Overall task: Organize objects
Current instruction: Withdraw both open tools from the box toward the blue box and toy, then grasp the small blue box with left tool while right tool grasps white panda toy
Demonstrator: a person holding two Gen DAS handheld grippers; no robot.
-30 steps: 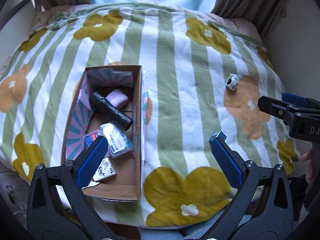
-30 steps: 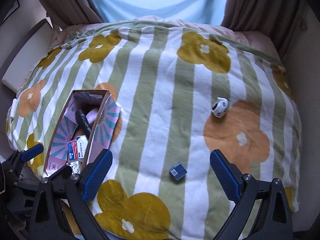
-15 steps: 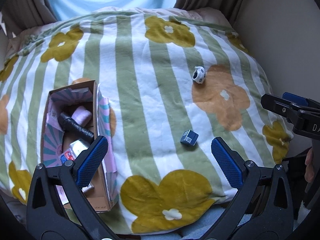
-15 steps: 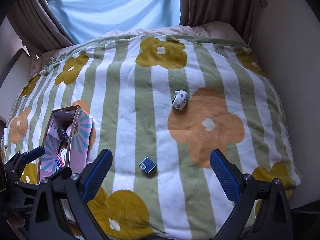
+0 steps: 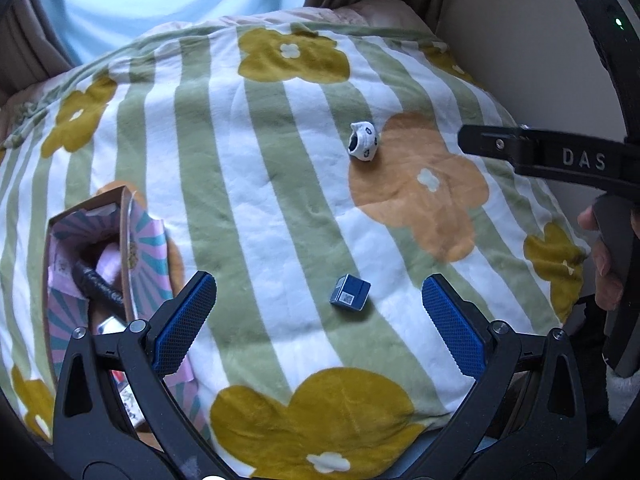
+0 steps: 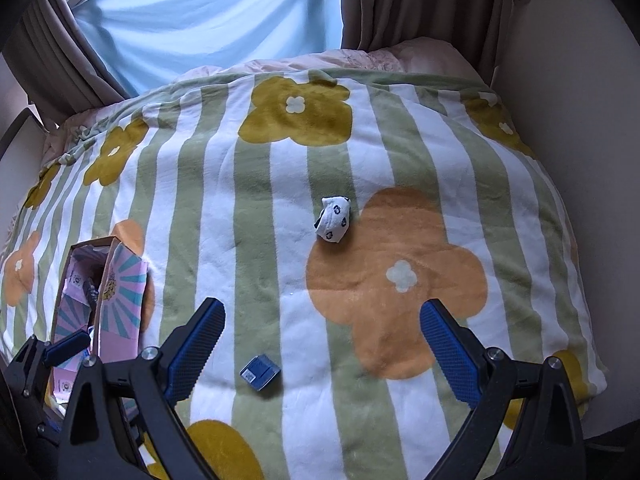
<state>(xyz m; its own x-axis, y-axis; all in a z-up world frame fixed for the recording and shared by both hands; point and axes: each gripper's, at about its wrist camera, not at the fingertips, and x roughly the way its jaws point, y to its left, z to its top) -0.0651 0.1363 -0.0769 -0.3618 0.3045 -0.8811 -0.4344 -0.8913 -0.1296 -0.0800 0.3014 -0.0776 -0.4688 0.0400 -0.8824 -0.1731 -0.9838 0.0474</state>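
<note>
A small dark blue box (image 5: 349,292) (image 6: 260,372) lies on the flowered striped blanket (image 5: 260,184). It sits just ahead of my open left gripper (image 5: 318,300), between the lines of its fingers. Farther off rests a rolled white sock with dark dots (image 5: 363,141) (image 6: 334,219). My right gripper (image 6: 322,328) is open and empty, above the blanket with the sock ahead of it and the blue box near its left finger. At the left stands an open cardboard box (image 5: 124,240) (image 6: 108,280) holding a black tube and other small items.
The blanket covers a bed against a beige wall (image 6: 580,120) on the right, with curtains and a light blue sheet (image 6: 208,20) at the back. A hand (image 5: 600,256) holds the right gripper's handle at the right edge of the left wrist view.
Both grippers have swung to the right. The cardboard box has slid toward the left edge of both views, and the blue box and sock now sit nearer the centre. Both stay open.
</note>
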